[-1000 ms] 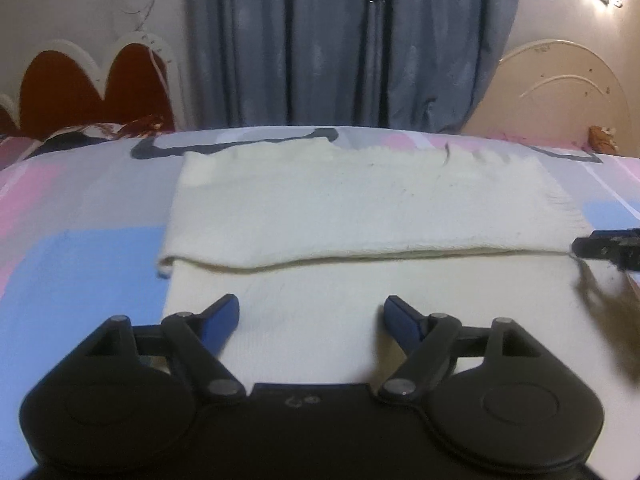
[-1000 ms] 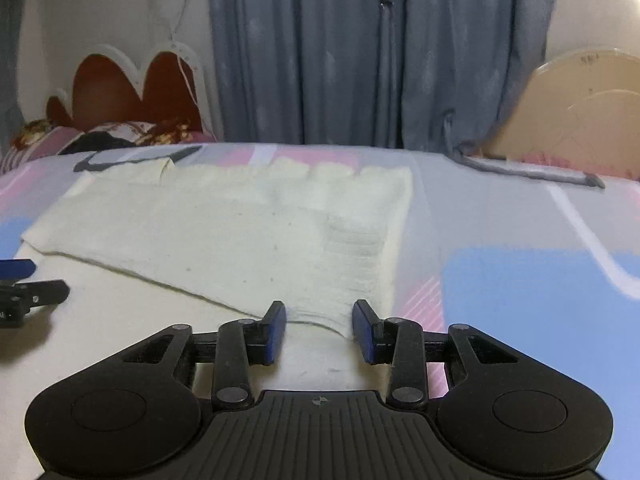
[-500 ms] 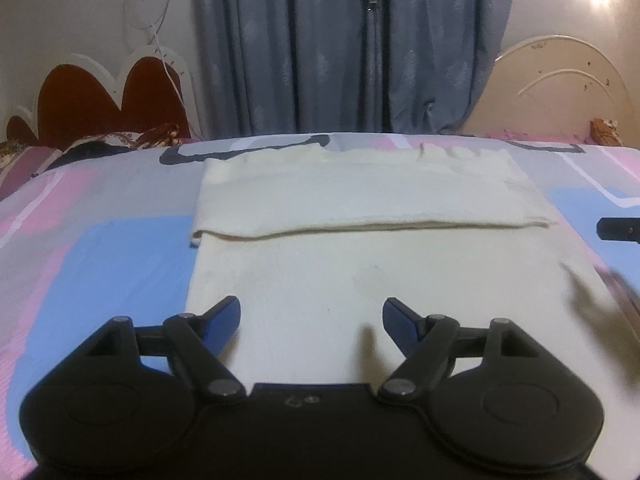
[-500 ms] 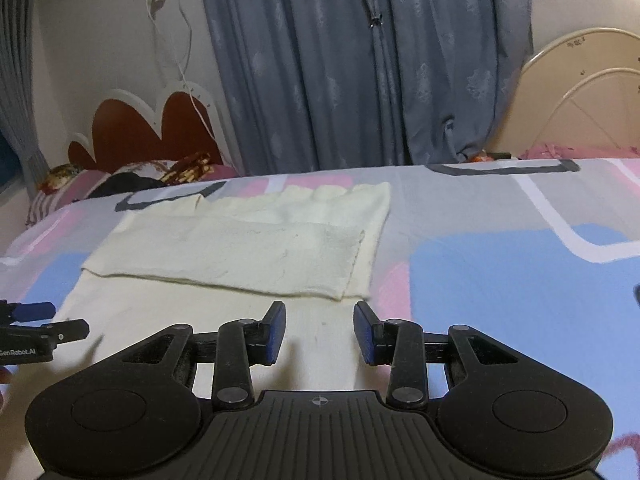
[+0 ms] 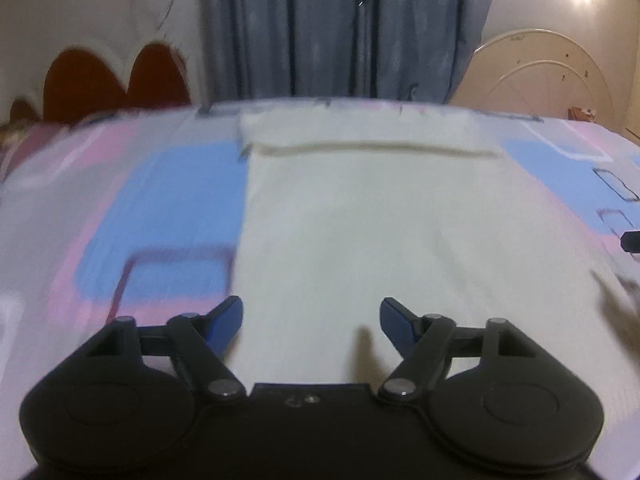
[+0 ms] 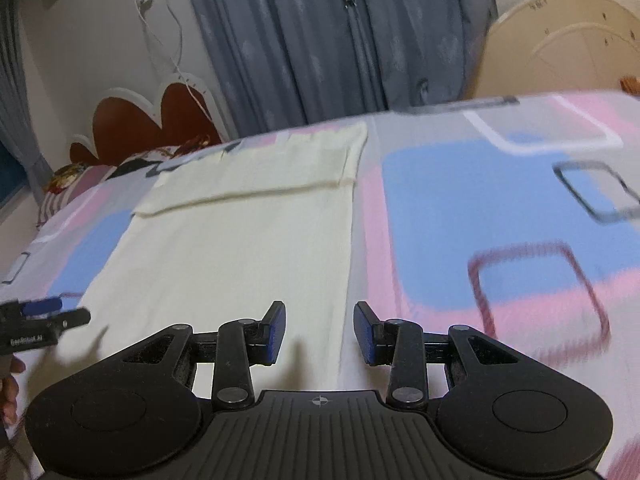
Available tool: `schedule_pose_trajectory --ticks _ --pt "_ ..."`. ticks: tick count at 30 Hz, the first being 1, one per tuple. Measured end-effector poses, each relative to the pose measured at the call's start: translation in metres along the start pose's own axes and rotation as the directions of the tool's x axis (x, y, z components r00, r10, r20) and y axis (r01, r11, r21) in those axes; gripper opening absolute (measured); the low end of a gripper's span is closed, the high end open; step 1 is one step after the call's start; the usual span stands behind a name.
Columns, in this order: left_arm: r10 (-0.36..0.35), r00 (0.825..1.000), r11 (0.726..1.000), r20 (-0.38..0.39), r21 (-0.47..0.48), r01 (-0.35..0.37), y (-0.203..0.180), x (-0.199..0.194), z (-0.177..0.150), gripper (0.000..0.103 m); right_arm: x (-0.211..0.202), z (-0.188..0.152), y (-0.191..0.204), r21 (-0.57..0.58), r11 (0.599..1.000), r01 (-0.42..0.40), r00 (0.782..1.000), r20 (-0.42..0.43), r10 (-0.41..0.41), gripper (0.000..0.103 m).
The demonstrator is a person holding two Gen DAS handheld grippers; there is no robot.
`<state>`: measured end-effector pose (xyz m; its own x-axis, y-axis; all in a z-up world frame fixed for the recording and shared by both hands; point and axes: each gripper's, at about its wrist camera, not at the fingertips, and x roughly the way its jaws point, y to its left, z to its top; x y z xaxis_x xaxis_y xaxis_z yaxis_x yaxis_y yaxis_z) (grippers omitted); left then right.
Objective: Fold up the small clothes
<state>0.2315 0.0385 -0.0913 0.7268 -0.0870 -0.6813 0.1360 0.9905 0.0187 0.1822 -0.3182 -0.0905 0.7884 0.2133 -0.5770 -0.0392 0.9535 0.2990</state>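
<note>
A cream knitted garment (image 5: pixel 360 220) lies flat on the bed, its far end folded over towards me, with the fold's edge running across the far part. It also shows in the right wrist view (image 6: pixel 240 248). My left gripper (image 5: pixel 311 318) is open and empty above the garment's near left part. My right gripper (image 6: pixel 320 330) is open and empty above the garment's near right edge. The left gripper shows at the left edge of the right wrist view (image 6: pixel 44 316). A tip of the right gripper shows at the right edge of the left wrist view (image 5: pixel 632 240).
The bedsheet (image 6: pixel 500 220) has pink, blue and grey blocks. A red and white headboard (image 6: pixel 160 120) and pillows (image 6: pixel 80 176) stand at the far left. Blue curtains (image 5: pixel 340 28) hang behind the bed. A cream round headboard (image 5: pixel 540 76) leans at the far right.
Both grippers have pulled back towards me from the folded far end to the garment's near end. Both have stayed open and empty.
</note>
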Motion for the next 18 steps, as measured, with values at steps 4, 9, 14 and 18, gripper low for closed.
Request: schedule_pose_trajectory --ticks 4,9,14,18 --pt "-0.022 0.999 0.998 -0.050 -0.066 0.018 0.024 -0.029 -0.035 0.069 -0.021 -0.032 0.002 0.073 0.996 -0.043 0.997 -0.057 0.047 0.038" --pt "-0.123 0.987 0.979 -0.103 -0.174 0.104 0.045 -0.046 -0.063 0.056 -0.037 -0.066 -0.001 0.167 0.985 -0.049 0.992 -0.110 0.068 0.038" --pt "-0.191 0.976 0.959 -0.103 -0.234 0.163 0.050 -0.044 -0.066 0.056 -0.046 -0.083 -0.010 0.252 0.963 -0.091 0.984 -0.129 0.127 0.038" --pt "-0.246 0.965 0.934 -0.087 -0.286 0.212 0.049 -0.036 -0.063 0.056 -0.043 -0.084 -0.011 0.276 0.951 -0.141 0.976 -0.124 0.181 0.038"
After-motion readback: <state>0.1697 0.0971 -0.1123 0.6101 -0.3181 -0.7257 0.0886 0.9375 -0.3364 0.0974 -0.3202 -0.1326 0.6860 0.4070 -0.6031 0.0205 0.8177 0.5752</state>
